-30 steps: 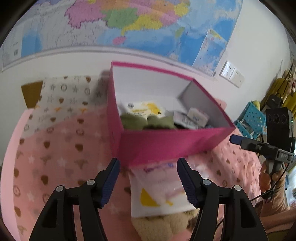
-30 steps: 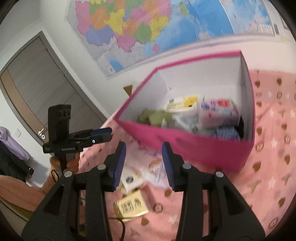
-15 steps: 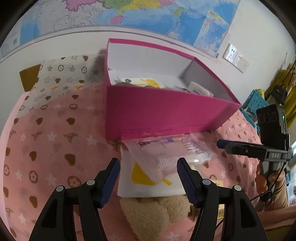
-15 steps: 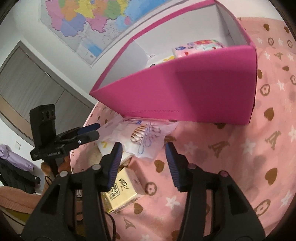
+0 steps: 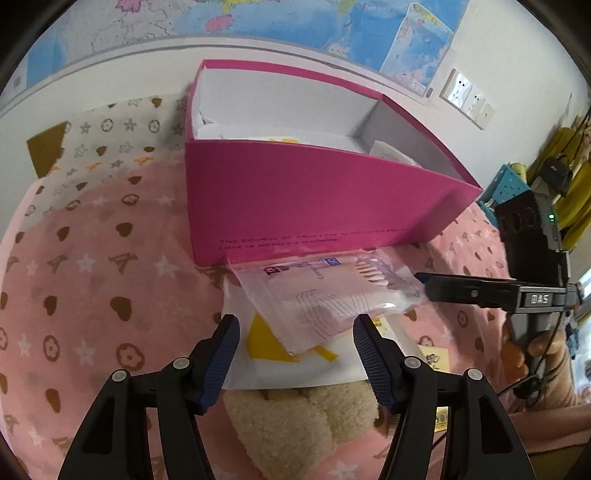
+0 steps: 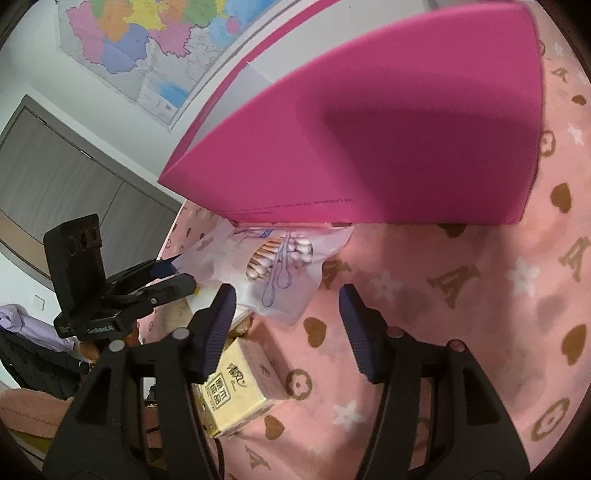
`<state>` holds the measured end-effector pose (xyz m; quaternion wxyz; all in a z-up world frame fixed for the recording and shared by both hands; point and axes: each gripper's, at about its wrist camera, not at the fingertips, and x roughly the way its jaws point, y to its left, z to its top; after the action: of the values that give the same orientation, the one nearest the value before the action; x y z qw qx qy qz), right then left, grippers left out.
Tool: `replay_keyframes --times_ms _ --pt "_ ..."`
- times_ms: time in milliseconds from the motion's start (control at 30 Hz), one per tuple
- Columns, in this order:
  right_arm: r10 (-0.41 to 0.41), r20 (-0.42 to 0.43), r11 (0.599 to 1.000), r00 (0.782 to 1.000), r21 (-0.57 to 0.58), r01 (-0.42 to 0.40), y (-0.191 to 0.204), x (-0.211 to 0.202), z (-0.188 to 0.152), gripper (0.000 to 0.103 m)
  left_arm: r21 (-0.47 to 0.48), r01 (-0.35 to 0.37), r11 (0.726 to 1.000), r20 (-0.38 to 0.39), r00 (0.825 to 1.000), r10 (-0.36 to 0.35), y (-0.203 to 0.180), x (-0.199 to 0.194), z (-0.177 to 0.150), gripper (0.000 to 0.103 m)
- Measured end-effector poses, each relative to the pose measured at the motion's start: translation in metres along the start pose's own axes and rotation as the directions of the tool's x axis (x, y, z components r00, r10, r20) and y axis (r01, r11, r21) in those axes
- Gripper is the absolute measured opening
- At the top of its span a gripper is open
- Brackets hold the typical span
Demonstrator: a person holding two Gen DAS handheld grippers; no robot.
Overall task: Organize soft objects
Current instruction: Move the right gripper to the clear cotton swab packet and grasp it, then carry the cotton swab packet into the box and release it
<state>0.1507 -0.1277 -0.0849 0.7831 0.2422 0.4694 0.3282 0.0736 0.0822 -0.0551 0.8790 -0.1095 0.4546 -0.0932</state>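
Observation:
A clear bag of cotton swabs [image 5: 325, 291] lies against the foot of the pink box [image 5: 295, 206], on top of a white pack with a yellow mark [image 5: 295, 354]. A beige plush toy [image 5: 303, 424] lies below them. My left gripper [image 5: 295, 354] is open, low over the white pack and the bag's near edge. My right gripper [image 6: 286, 325] is open just short of the swab bag [image 6: 273, 266], beside a yellow tissue pack [image 6: 236, 395]. It shows in the left wrist view [image 5: 424, 284] at the bag's right end. The box [image 6: 369, 140] holds several packs, mostly hidden.
The pink blanket [image 5: 92, 295] with brown hearts covers the bed. A wall with a map [image 5: 258, 22] is behind the box. A blue crate [image 5: 509, 184] stands at the far right. A grey door [image 6: 55, 177] is at the left in the right wrist view.
Both grippers have dropped lower and closer to the swab bag in front of the box. The right gripper has opened wider. The box's contents have sunk out of sight behind its wall.

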Motion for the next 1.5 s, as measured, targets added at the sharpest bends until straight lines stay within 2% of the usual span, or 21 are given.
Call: replay_keyframes --times_ms 367,400,567,633,700,800,867,1033,1267,1500 --pt "0.024 0.012 1.000 1.000 0.013 -0.024 0.002 0.017 0.005 0.059 -0.035 0.038 0.999 -0.021 0.999 -0.039 0.007 0.003 0.007 0.065" --pt "0.018 0.020 1.000 1.000 0.011 -0.018 0.002 0.017 0.005 0.057 -0.042 0.041 0.998 -0.025 0.999 -0.042 0.008 0.005 0.008 0.065" --pt "0.003 0.022 1.000 1.000 -0.004 -0.003 0.004 0.020 0.004 0.031 -0.041 0.050 0.998 -0.044 0.998 -0.052 0.011 0.010 0.014 0.065" --pt "0.003 0.029 1.000 1.000 -0.009 -0.003 0.005 0.019 0.003 0.024 -0.028 0.048 0.998 -0.054 0.997 -0.050 0.009 0.012 0.017 0.065" --pt "0.000 0.041 1.000 0.999 -0.017 0.001 0.005 0.017 0.002 0.022 -0.015 0.054 0.998 -0.064 0.996 -0.055 0.006 0.016 0.018 0.064" --pt "-0.015 0.050 0.999 0.999 -0.037 0.017 0.007 0.013 0.000 0.019 -0.010 0.040 0.999 -0.063 0.997 -0.041 0.005 0.017 0.018 0.053" --pt "-0.016 0.059 0.999 0.998 -0.043 0.018 0.009 0.009 -0.003 0.017 -0.025 0.038 0.999 -0.060 0.997 -0.040 0.007 0.016 0.018 0.041" --pt "-0.015 0.082 0.997 0.996 -0.079 0.022 0.018 -0.002 -0.009 0.016 -0.056 0.044 0.997 -0.033 0.998 -0.046 0.011 0.008 0.014 0.026" --pt "-0.003 0.116 0.987 0.993 -0.158 0.022 0.039 -0.026 -0.016 0.016 -0.076 0.076 0.994 0.036 0.997 -0.073 0.009 -0.015 0.007 0.022" --pt "0.024 0.161 0.974 0.987 -0.226 0.013 0.067 -0.054 -0.014 0.016 -0.044 0.121 0.992 0.126 0.985 -0.114 -0.004 -0.053 0.008 0.022"
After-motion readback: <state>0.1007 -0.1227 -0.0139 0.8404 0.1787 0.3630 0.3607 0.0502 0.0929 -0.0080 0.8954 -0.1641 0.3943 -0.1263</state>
